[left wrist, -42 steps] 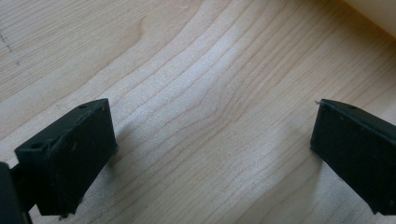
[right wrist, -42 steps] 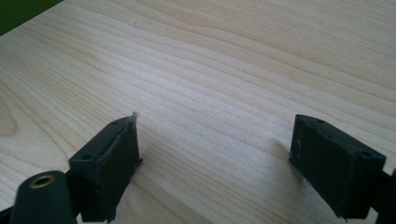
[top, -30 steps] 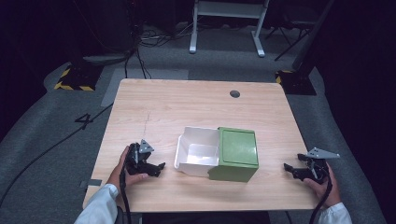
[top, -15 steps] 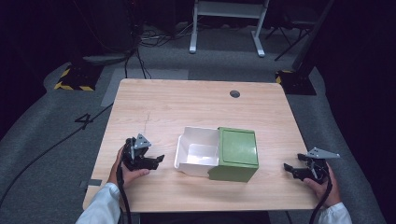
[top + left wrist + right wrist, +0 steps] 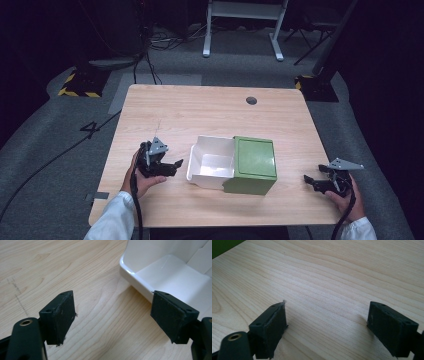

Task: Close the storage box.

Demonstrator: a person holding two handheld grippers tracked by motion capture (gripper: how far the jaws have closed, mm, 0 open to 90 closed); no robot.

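Note:
A white open box (image 5: 211, 161) lies on the wooden table (image 5: 200, 110), with a green lid (image 5: 254, 159) covering its right half. My left gripper (image 5: 175, 165) is open just left of the box, its jaws pointing at the white rim (image 5: 136, 281); nothing sits between them (image 5: 111, 315). My right gripper (image 5: 309, 181) is open near the table's right front corner, well apart from the green lid, with bare wood between its jaws (image 5: 327, 322). A corner of the green lid (image 5: 222, 246) shows at the top left of the right gripper view.
A round cable hole (image 5: 251, 100) sits near the table's far edge. Beyond the table stand a white metal frame (image 5: 240, 20), cables on the grey floor and a yellow-black striped base (image 5: 80, 87). The table's far half is bare wood.
My left gripper has moved a little to the right, closer to the white box. The right gripper has hardly moved.

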